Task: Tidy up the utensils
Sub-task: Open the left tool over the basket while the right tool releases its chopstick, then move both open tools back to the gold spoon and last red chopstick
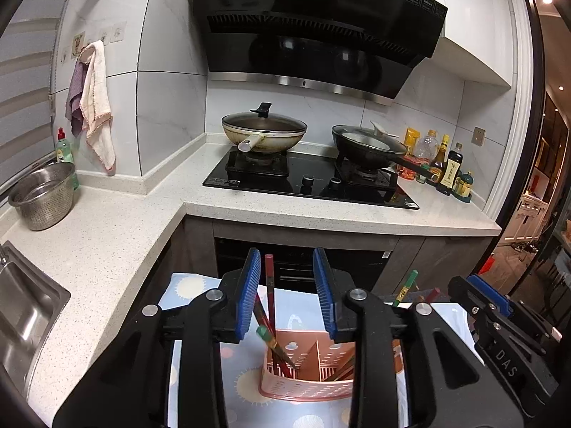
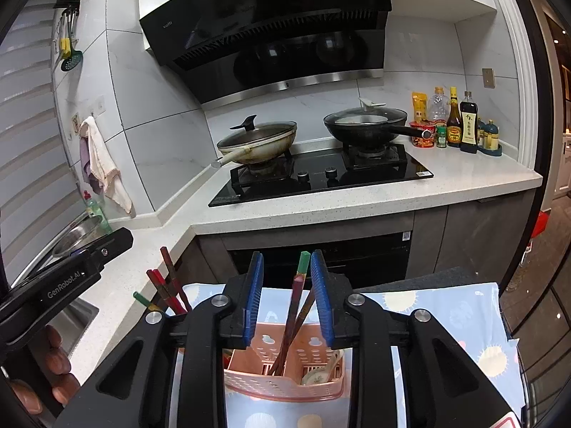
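A pink slotted utensil holder [image 1: 307,374] stands on a blue patterned cloth [image 1: 200,285]; it shows in the right wrist view [image 2: 285,378] too. My left gripper [image 1: 291,292] is open above its left compartment, where several red chopsticks [image 1: 270,292] lean by the left pad. My right gripper [image 2: 287,292] is open above the holder, with red and green-tipped chopsticks [image 2: 298,292] standing between its pads, touching neither clearly. A white spoon [image 2: 317,374] lies in the right compartment. The left gripper body [image 2: 71,278] appears at left in the right wrist view.
White counter [image 1: 107,242] wraps around an L corner. A steel sink [image 1: 25,314] and colander [image 1: 44,194] lie left. A black hob [image 1: 307,182] carries two lidded pans [image 1: 264,132]. Sauce bottles [image 1: 442,164] stand at the far right. Towels [image 1: 94,103] hang on the wall.
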